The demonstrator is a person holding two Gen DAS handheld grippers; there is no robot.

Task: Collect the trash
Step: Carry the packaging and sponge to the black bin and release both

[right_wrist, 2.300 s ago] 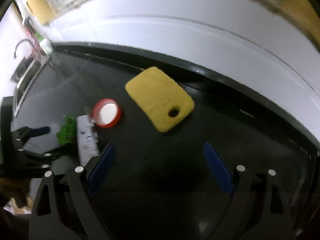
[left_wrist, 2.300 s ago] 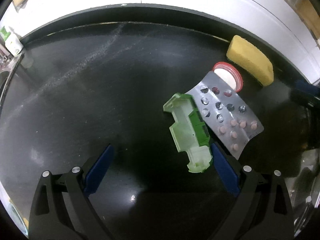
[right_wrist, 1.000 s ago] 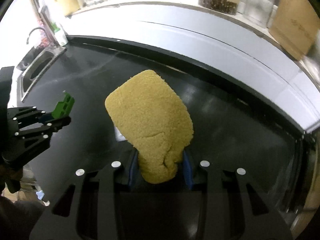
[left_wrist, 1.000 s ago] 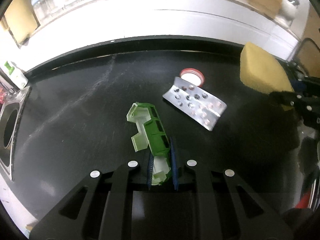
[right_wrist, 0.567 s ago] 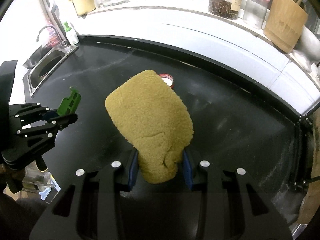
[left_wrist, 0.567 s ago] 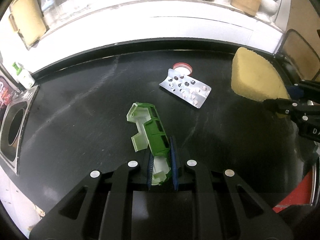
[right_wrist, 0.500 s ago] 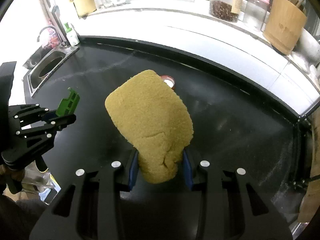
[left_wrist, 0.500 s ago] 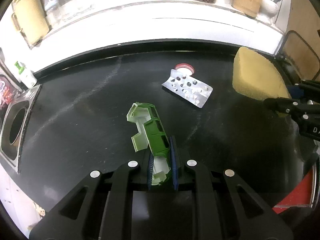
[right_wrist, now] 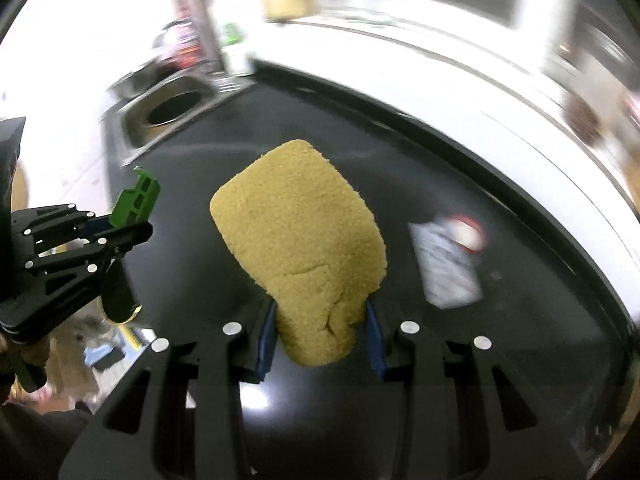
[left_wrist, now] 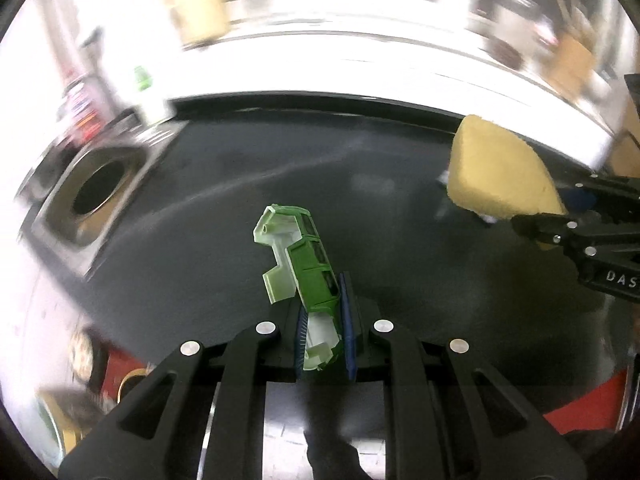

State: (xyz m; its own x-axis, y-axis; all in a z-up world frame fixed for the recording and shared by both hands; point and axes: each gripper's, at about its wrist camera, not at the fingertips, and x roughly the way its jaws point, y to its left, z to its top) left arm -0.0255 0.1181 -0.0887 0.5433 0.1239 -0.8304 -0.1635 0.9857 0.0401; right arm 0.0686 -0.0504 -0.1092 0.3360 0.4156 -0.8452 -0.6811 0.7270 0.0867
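My left gripper (left_wrist: 323,336) is shut on a green and pale-green plastic piece (left_wrist: 300,256) and holds it up above the black counter (left_wrist: 208,248). It also shows in the right wrist view (right_wrist: 136,200) at the far left. My right gripper (right_wrist: 320,332) is shut on a yellow sponge (right_wrist: 300,248), lifted off the counter; the sponge also shows in the left wrist view (left_wrist: 496,172). A silver blister pack (right_wrist: 444,264) and a red-rimmed lid (right_wrist: 468,232) lie on the counter to the right of the sponge.
A steel sink with a round dark drain hole (left_wrist: 96,192) is set in the counter's left end, also seen in the right wrist view (right_wrist: 172,112). A white backsplash ledge (left_wrist: 320,72) with blurred jars and bottles runs behind. Red and cluttered items (left_wrist: 120,372) lie below the counter's front edge.
Both grippers have swung left with their loads; the sink now sits much nearer the middle of both views. The blister pack and lid have slid to the right. Both grips are unchanged.
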